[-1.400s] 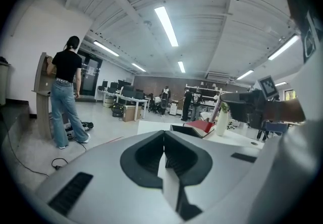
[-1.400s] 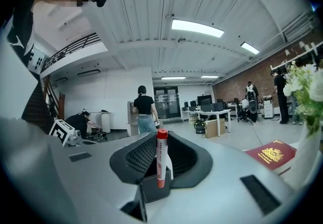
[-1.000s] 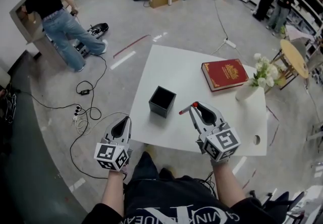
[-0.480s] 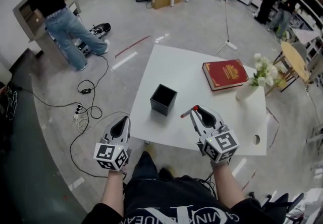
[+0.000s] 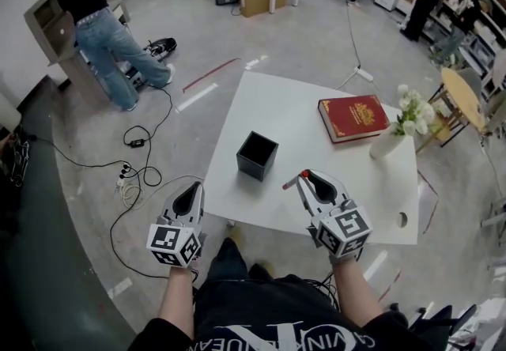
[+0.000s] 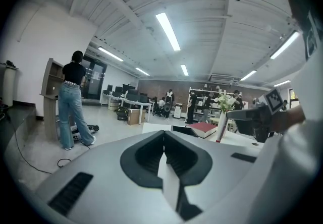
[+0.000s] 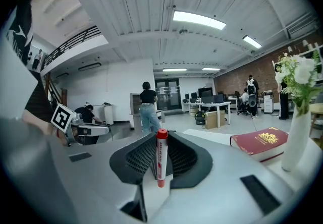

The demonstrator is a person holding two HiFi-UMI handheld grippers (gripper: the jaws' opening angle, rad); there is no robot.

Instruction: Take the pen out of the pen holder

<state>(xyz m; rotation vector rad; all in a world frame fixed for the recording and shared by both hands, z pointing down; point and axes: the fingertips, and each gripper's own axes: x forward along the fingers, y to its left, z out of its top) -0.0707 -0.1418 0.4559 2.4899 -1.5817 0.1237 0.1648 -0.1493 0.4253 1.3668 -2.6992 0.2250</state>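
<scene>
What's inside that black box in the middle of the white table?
Nothing shows in the black box: only its dark inner walls, and the shadowed bottom cannot be made out. The pen is outside it, gripped in the right claw.

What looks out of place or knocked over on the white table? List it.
Nothing stands out. On the white table the pen holder stands upright, the red book lies flat, and the vase stands upright near the right edge. The pen is out of the holder only because the right gripper clamps it.
</scene>
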